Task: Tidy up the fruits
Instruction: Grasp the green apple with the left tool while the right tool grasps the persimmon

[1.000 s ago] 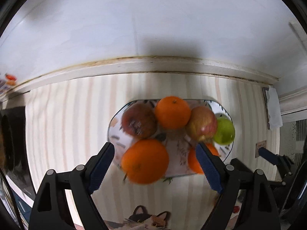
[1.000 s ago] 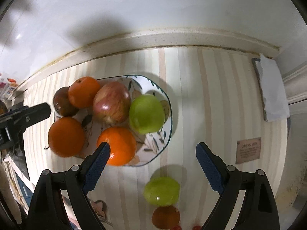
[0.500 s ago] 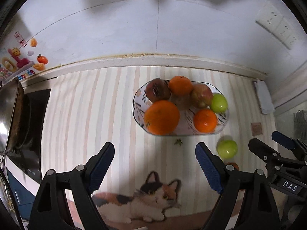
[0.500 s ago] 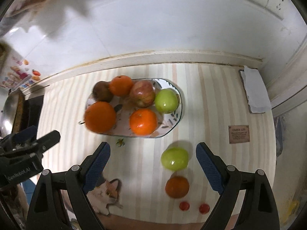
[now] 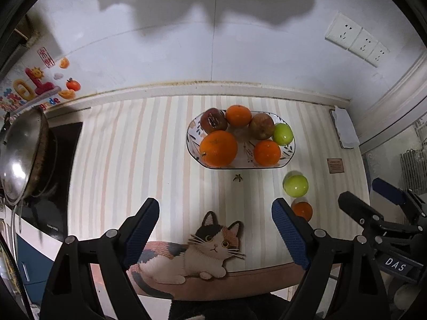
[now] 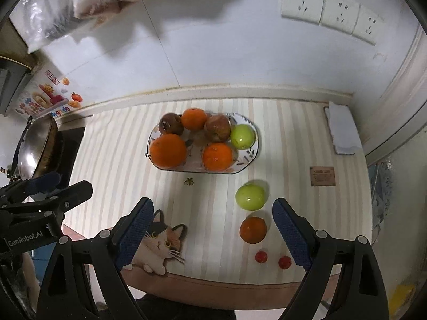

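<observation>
Readable writing is sparse. The body of the right claw (image 5: 389,194), seen from the left wrist camera, carries a label reading "DAS". The body of the left claw (image 6: 53,184), seen from the right wrist camera, is marked "GenRobot.AI". A small brown plaque (image 6: 322,176) lies on the striped surface (image 6: 120,160) to the right of the plate; its print is too small to read. Colourful stickers (image 5: 34,82) on the wall at left show a sun, oranges and characters that cannot be made out.

Compared with a second ago, both cameras now sit much higher and farther back. The oval plate (image 6: 250,157) that filled the earlier views now looks small, and the cat picture (image 5: 202,250) at the near edge, a wok (image 5: 21,157) at left and three wall sockets (image 6: 328,10) have come into sight.

Both claws point steeply down over the near edge, blue pads wide apart, with nothing between them.

The plate holds three oranges, two reddish apples and a green apple (image 6: 242,136). Off the plate, to its right and nearer, lie a second green apple (image 6: 250,196), a small orange (image 6: 253,230) just beside it, and two cherry tomatoes (image 6: 272,259) close to the edge. A folded white cloth (image 6: 343,130) lies at far right.
</observation>
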Demonstrator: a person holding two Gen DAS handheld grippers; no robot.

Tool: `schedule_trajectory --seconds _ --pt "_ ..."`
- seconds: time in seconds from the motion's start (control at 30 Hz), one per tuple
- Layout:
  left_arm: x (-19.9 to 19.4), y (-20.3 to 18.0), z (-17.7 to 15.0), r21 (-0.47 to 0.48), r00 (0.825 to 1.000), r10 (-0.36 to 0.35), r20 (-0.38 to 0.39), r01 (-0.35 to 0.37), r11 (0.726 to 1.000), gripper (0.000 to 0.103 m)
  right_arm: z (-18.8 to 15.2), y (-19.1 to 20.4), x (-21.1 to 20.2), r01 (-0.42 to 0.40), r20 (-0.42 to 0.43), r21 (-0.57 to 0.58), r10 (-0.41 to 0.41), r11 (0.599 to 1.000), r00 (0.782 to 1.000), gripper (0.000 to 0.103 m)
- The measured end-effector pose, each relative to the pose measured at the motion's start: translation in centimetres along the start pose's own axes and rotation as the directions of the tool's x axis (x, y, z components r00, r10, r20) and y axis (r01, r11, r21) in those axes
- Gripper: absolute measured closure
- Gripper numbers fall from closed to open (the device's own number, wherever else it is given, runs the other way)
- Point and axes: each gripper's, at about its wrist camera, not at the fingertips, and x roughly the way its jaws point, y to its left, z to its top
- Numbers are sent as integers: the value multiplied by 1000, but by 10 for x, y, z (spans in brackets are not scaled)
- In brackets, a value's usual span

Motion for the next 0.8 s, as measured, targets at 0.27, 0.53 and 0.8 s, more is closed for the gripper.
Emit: schedule_trajectory --seconds 0.27,0.53,0.8 --pt "-8 -5 -7 10 1000 1 24 -1 1000 17 -9 -3 -14 -48 26 50 47 998 999 10" --pt "28 -32 -7 48 1000 13 14 -13 999 17 -12 -39 5 -59 6 149 59 987 998 10" --pt "110 -91 -14 151 994 18 -107 -1 988 17 -31 -119 84 -54 -127 326 101 944 987 11"
